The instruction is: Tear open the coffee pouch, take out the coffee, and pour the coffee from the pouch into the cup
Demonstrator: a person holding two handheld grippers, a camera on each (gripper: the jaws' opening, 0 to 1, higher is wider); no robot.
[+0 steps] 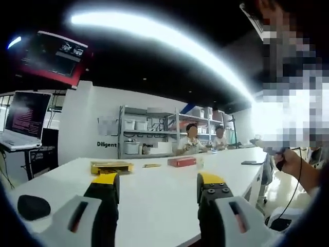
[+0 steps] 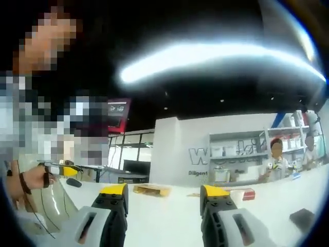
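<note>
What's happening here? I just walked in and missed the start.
Nothing is being handled at the moment. The left claw and right claw are both open and empty, raised over a long white table. A yellow box and a red box lie farther along it. Two people sit at the far end.

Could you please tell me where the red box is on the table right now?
In the left gripper view, the red box lies on the white table at its far side, right of the yellow box.
</note>
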